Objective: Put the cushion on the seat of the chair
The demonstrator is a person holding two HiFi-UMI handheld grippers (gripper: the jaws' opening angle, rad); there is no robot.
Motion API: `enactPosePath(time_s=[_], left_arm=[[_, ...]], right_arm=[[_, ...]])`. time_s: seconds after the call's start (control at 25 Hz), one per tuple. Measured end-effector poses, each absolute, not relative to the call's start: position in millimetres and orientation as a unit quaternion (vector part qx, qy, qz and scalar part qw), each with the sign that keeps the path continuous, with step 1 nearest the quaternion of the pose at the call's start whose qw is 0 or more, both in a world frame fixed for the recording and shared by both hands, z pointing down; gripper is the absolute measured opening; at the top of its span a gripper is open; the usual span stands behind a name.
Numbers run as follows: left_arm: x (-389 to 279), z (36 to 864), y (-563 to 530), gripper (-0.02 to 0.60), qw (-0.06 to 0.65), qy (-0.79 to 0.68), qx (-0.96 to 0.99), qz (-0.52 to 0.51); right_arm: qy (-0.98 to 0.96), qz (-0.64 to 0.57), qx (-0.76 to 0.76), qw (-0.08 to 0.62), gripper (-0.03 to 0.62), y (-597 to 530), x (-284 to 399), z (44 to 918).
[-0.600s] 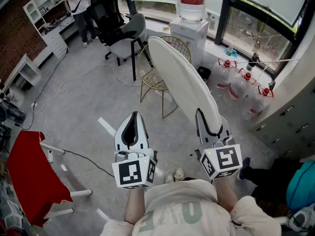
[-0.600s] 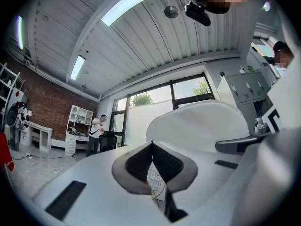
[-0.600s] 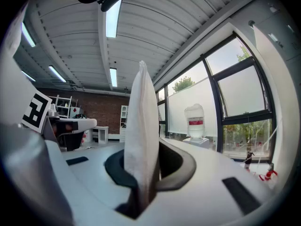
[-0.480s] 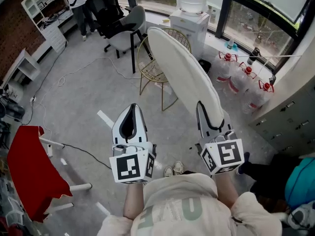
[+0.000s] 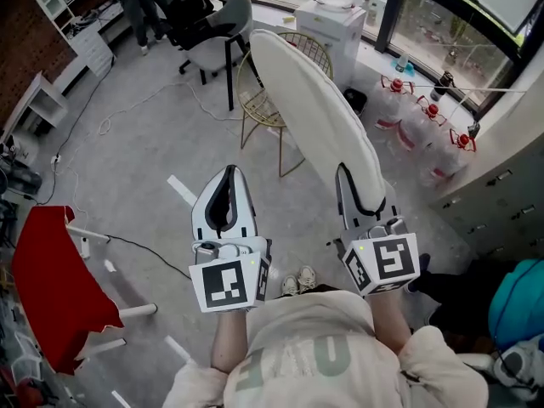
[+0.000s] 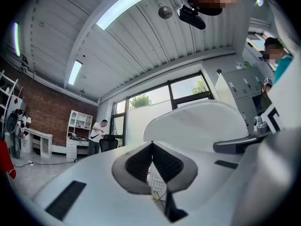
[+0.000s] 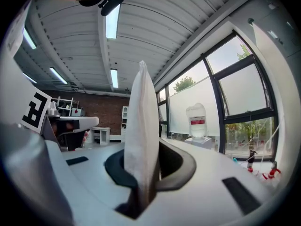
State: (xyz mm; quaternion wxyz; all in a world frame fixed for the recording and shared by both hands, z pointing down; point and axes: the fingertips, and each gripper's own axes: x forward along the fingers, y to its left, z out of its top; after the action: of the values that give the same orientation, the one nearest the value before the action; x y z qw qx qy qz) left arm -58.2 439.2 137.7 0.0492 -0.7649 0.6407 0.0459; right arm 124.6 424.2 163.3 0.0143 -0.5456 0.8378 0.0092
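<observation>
A: Where's the cushion (image 5: 319, 126)?
B: Up in the air. The right gripper (image 5: 350, 195) is clamped on its near edge. The left gripper (image 5: 227, 181) is closed and empty, just left of it.
A: How best to do the step?
B: Probably carry it farther, roll it flat, centre it over the chair (image 5: 259, 133) seat, then release.
A: Which way does it point?
B: It stands on edge, with its long axis running near-right to far-left, toward the chair.

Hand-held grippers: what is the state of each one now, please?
Left hand-held gripper: closed, holding nothing.
Right hand-held gripper: closed on the white cushion.
</observation>
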Motion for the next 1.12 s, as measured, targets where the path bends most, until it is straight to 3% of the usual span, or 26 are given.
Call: enactPosePath(time_s=[1.12], left_arm=[[-60, 137, 390, 0.014, 0.069, 0.685, -0.724, 0.047]], right_arm=[[0.853, 0.003, -0.52, 0.039, 0.048, 372, 154, 178]])
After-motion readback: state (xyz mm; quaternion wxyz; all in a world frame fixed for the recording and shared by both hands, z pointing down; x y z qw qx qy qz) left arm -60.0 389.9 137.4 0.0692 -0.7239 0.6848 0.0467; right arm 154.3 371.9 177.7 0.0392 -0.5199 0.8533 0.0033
